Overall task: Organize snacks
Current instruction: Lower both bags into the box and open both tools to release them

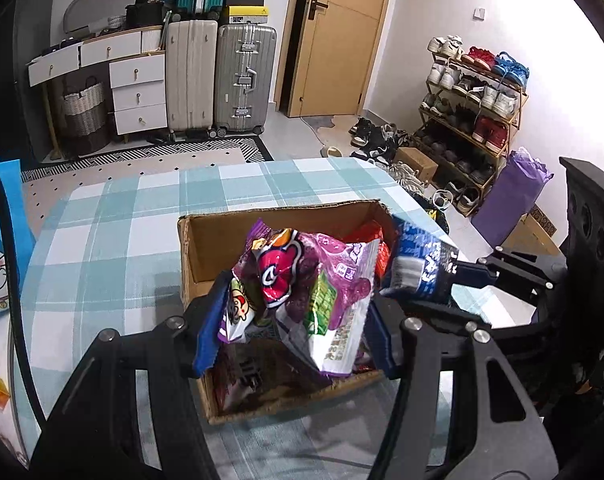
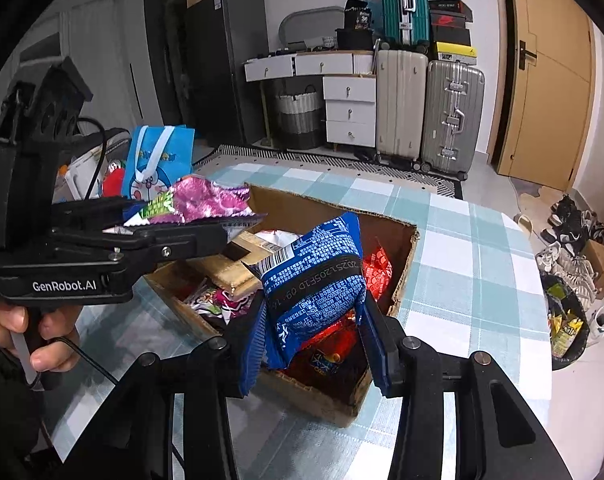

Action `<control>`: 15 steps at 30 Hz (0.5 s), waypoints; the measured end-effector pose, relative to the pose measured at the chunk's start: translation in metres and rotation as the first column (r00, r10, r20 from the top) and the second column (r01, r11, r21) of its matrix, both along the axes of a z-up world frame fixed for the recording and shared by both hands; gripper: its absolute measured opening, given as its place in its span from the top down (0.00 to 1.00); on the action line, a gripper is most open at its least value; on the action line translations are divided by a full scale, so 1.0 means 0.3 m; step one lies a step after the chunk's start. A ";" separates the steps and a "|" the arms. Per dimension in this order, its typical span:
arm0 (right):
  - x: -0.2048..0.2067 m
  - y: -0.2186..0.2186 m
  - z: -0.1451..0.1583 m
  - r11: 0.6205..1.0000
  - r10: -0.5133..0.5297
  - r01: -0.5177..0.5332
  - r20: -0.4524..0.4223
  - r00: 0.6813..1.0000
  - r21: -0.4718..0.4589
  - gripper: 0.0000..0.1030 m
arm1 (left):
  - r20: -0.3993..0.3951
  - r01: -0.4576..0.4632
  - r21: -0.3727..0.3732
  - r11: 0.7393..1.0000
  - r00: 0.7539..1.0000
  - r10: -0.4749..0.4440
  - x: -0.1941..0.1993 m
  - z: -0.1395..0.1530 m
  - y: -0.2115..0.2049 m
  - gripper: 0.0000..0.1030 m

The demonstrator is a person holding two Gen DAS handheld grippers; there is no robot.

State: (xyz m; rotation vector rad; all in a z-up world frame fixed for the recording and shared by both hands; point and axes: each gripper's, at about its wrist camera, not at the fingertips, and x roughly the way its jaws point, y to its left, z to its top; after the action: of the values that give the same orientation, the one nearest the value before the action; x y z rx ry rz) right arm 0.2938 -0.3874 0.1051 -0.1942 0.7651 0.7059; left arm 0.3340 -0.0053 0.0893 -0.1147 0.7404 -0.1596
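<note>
My left gripper (image 1: 291, 320) is shut on a purple snack bag (image 1: 314, 292) and holds it above an open cardboard box (image 1: 221, 236) on the checked table. My right gripper (image 2: 314, 332) is shut on a blue snack bag (image 2: 318, 276) and holds it over the same box (image 2: 406, 264). The box holds several packets, among them red ones (image 2: 376, 270). The right gripper with the blue bag also shows at the right of the left wrist view (image 1: 442, 276). The left gripper with the purple bag shows at the left of the right wrist view (image 2: 205, 208).
The table (image 1: 101, 240) has a blue and white checked cloth. A blue cartoon gift bag (image 2: 157, 164) stands at its left edge. Suitcases (image 1: 217, 80), drawers, a shoe rack (image 1: 470, 112) and a door stand beyond. A bin (image 2: 562, 320) sits on the floor at right.
</note>
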 end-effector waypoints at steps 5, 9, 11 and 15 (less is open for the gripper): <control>0.030 0.036 -0.030 0.999 0.021 -0.022 -0.014 1.000 -0.028 0.57 | -0.017 -0.004 0.009 1.000 1.000 0.005 0.056 -0.028 0.003 0.44; 0.049 0.044 -0.062 0.999 0.026 -0.027 -0.032 0.999 -0.039 0.57 | -0.032 -0.010 -0.002 1.000 0.999 0.010 0.093 -0.049 0.014 0.44; 0.059 0.050 -0.075 0.999 0.028 -0.030 -0.037 0.999 -0.045 0.57 | -0.038 -0.010 0.006 1.000 0.999 0.011 0.108 -0.059 0.011 0.44; 0.075 0.059 -0.085 0.998 0.033 -0.034 -0.038 0.999 -0.049 0.57 | -0.050 -0.016 0.006 1.000 0.999 0.016 0.140 -0.079 0.008 0.44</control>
State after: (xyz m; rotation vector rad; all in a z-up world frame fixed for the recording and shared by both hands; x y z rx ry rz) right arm 0.3162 -0.3698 0.0794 -0.2398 0.8166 0.7244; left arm 0.3760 -0.0028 0.0656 -0.1193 0.7901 -0.1394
